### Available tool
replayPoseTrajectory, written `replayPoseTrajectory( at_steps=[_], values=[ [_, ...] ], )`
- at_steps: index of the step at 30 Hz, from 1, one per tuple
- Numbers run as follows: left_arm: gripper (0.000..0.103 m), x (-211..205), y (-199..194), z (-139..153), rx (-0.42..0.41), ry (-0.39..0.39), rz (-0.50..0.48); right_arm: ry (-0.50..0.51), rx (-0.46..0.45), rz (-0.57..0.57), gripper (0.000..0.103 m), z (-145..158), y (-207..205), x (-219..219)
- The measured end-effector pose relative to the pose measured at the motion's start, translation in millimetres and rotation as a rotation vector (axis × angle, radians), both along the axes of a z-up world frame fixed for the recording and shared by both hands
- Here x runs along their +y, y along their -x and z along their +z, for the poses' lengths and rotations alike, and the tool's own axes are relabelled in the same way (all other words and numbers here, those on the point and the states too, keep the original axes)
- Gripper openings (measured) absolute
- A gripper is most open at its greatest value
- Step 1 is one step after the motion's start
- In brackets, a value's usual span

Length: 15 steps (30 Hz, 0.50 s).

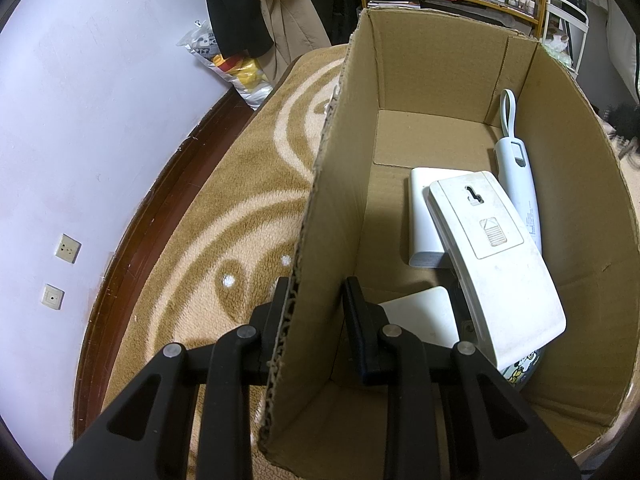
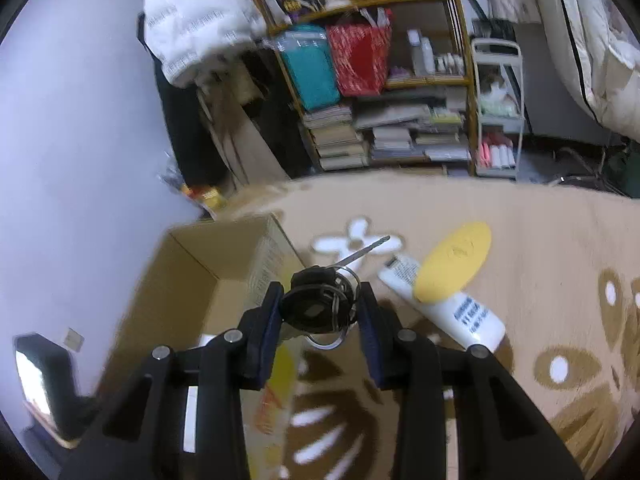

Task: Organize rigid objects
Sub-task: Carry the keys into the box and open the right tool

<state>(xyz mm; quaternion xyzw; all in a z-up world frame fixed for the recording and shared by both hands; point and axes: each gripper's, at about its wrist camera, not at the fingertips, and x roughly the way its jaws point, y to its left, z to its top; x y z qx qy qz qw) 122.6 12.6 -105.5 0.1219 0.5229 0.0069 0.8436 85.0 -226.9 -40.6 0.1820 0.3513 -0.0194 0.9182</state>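
The right tool (image 2: 318,312) pinched a black key fob (image 2: 316,306) with metal rings, probably a bunch of keys, held above the cardboard box's (image 2: 192,280) right rim. At two o'clock from it, a yellow oval lid (image 2: 454,260) overlapped a white tube (image 2: 448,308) on the tan patterned carpet (image 2: 520,240). The left tool (image 1: 316,300) straddled the box wall (image 1: 332,200), fingers spread. Inside lay a white remote-like casing (image 1: 496,256), a white block (image 1: 422,216) and a pale handled device (image 1: 516,168). Cluttered shelves (image 2: 380,100) stood at twelve o'clock.

corrugated cardboard box (image 1: 560,208), fuzzy carpet (image 1: 224,208)
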Motion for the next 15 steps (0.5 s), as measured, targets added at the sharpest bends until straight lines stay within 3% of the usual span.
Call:
replayPoseTrajectory(
  at_steps=[8,15],
  values=[
    [0.025,0.1,0.0,-0.2,0.001,0.001,0.001,-0.021,-0.171,0.074,0.038,60.9,17.9,23.6],
    [0.025,-0.3,-0.1,-0.1,0.000,0.001,0.000,-0.018,-0.196,0.186,0.038,70.4,21.9,59.1]
  ],
)
